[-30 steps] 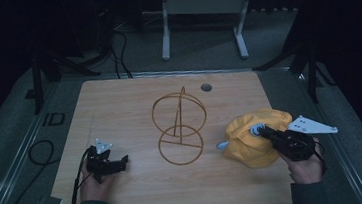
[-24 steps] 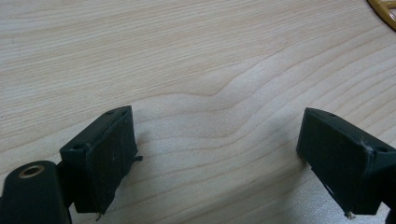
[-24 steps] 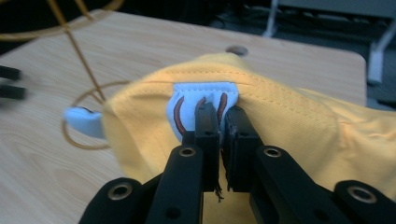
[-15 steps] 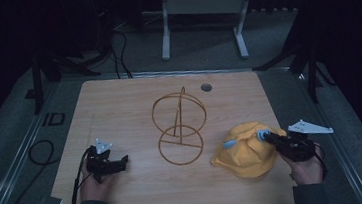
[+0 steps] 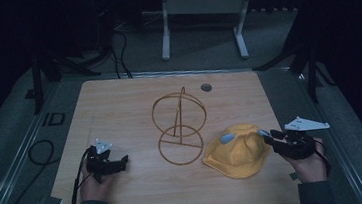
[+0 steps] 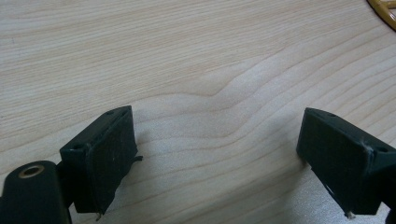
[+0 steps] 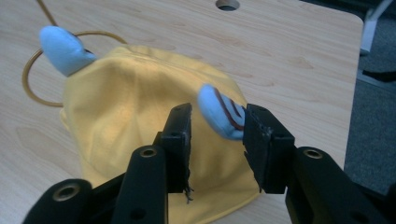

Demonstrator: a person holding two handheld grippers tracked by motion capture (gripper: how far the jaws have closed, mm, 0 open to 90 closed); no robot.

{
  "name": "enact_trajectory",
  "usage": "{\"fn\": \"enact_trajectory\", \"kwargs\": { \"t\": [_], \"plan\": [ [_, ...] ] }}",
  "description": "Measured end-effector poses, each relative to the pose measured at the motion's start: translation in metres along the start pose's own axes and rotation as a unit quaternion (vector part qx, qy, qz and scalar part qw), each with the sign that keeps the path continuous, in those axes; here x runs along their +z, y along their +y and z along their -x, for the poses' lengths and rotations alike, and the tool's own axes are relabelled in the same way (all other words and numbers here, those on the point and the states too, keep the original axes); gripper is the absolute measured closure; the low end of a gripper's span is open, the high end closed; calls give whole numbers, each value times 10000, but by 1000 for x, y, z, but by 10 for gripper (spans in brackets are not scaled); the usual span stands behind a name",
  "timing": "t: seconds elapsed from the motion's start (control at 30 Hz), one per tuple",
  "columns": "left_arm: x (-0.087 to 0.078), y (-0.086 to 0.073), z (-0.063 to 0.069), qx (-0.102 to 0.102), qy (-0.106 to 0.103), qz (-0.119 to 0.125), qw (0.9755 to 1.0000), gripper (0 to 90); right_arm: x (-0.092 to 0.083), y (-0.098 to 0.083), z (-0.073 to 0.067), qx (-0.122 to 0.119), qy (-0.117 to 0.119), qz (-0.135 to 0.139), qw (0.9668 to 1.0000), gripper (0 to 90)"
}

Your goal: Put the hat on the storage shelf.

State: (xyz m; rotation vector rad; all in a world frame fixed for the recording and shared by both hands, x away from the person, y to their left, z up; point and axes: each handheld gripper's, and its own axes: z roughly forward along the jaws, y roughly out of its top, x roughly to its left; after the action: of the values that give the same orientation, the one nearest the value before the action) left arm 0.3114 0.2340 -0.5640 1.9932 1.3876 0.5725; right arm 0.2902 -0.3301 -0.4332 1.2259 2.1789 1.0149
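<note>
A yellow cloth hat (image 5: 236, 153) with two blue ears lies flat on the wooden table (image 5: 119, 108), right of a gold wire stand (image 5: 179, 127). My right gripper (image 5: 268, 140) sits at the hat's right edge. In the right gripper view its jaws (image 7: 218, 122) have just been opening; one blue ear (image 7: 215, 109) stands between them, near the right-hand jaw and not pinched. The other ear (image 7: 63, 44) sticks up at the hat's (image 7: 130, 116) far side. My left gripper (image 5: 122, 162) rests open on the table at the left, bare wood between its jaws (image 6: 219, 154).
A round hole (image 5: 206, 87) pierces the table near its far edge. Beyond the table stand a metal frame's legs (image 5: 165, 33). A black cable loop (image 5: 38, 151) lies on the floor at the left. The table's right edge runs close to my right hand.
The hat, held bunched up above the table by the right gripper, has come down and spread flat. The right gripper's jaws have opened off the blue ear. The left gripper has stayed still.
</note>
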Motion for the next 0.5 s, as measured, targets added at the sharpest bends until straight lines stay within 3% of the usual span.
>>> {"fn": "enact_trajectory", "kwargs": {
  "t": [0.3,0.37,0.5],
  "plan": [
    [0,0,0,-1,-1,1,10000,118,9,19,-7,-352,143,-238,9990,558],
    [0,0,0,1,0,-1,10000,117,13,28,-10,-554,175,-309,9978,537],
    [0,0,0,0,0,-1,10000,118,16,39,-14,-704,203,-388,9966,504]
  ]
}}
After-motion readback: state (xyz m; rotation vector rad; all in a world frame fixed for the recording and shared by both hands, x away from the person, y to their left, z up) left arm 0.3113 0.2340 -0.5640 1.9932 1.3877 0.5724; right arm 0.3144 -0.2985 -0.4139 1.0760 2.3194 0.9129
